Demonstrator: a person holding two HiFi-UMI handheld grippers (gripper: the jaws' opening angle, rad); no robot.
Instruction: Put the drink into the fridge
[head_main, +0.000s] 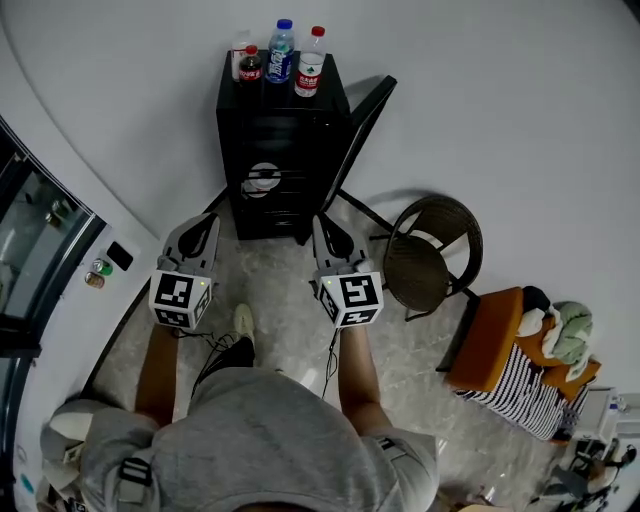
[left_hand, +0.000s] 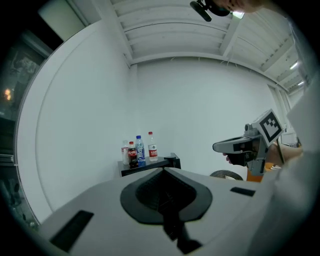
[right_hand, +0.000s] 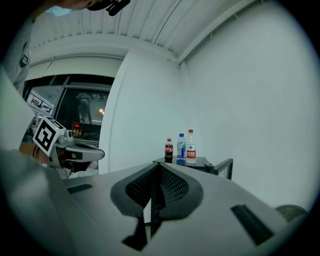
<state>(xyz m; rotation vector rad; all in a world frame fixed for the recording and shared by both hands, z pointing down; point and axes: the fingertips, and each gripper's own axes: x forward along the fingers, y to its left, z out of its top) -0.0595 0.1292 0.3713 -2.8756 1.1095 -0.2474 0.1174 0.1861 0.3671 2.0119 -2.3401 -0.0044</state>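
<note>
Right now your left gripper (head_main: 204, 224) and right gripper (head_main: 326, 226) both have jaws clenched on nothing, so part one pair before reaching. Well ahead of them, the drink bottles (head_main: 281, 55) stand atop the fridge (head_main: 280, 160); approach level.

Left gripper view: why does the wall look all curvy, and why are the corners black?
Left gripper view: the wide-angle lens bows the wall and ceiling lines and leaves black corners; the bottles look small but sharp. Right gripper view: same bending, bluer tint. Head view: curved edges too, soft even light.
</note>
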